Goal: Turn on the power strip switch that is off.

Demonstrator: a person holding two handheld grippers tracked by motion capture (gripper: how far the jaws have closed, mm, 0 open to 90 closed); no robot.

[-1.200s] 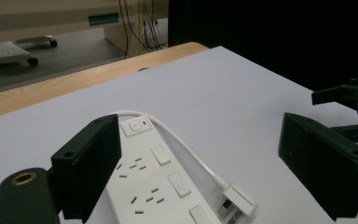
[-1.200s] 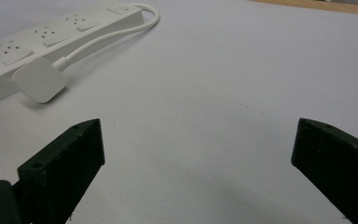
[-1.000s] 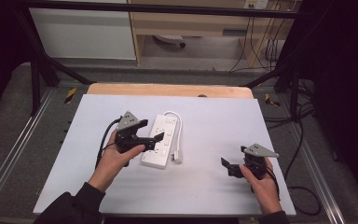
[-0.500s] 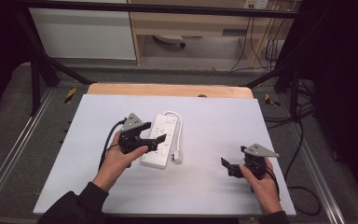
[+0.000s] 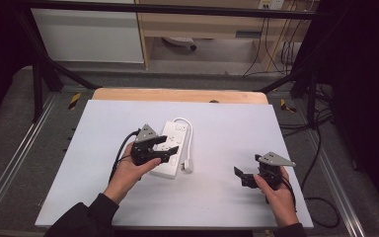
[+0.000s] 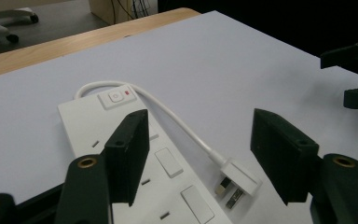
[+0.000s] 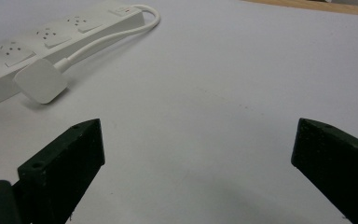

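The white plastic power strip (image 5: 171, 148) lies mid-table, unmoved. Over it the left gripper (image 5: 164, 148) has shifted slightly nearer its plug (image 6: 237, 179), jaws just closing, nothing gripped. The right gripper (image 5: 241, 177) stays wide open, empty.

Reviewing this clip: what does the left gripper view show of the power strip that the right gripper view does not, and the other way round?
The left gripper view shows the power strip's switch with its red light, and the metal pins of the plug, with the left gripper open above strip and plug, its jaws having just been closing without pressing on either. The right gripper view shows the plug's flat white back and the socket holes, with the right gripper open over the bare table. Both share the power strip, its looped white cable and the table.
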